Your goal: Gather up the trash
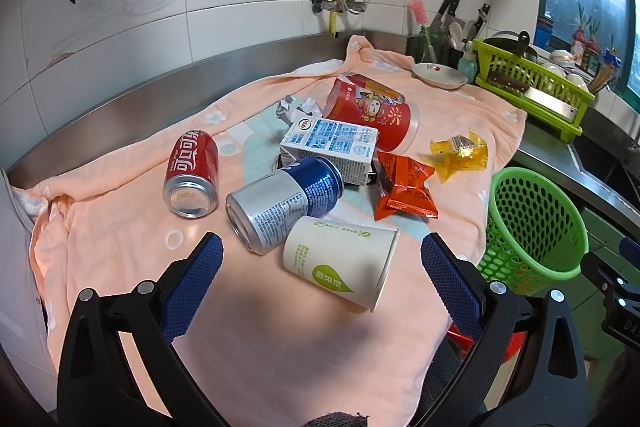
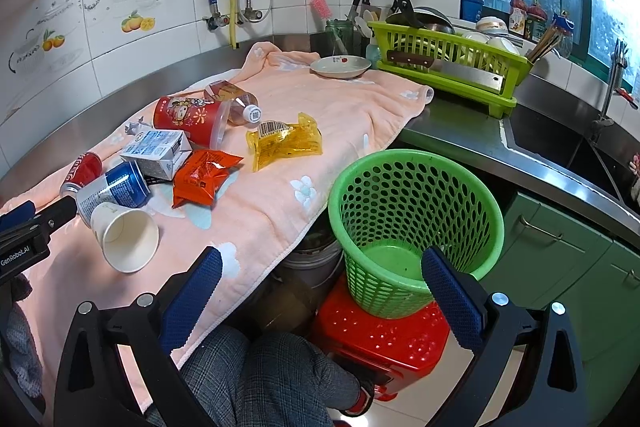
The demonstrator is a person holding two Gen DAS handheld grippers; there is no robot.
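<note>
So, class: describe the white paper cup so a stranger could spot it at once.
Start at the pink towel covering the counter. At the near edge of the trash pile lies the paper cup, on its side beside the blue-and-silver can. It alone is white with a green leaf.

A steel counter [image 2: 452, 131] was covered by a peach towel [image 1: 280, 339]. Lying on the towel were seen a red can [image 1: 192, 173], a blue can [image 1: 280, 203], a paper cup [image 1: 340, 261], a carton [image 1: 328, 151], an orange packet [image 1: 404, 187], a yellow wrapper [image 2: 286, 141] and a saucer [image 2: 340, 67]. A green dish rack [image 2: 448, 67] stood directly on the counter.
</note>
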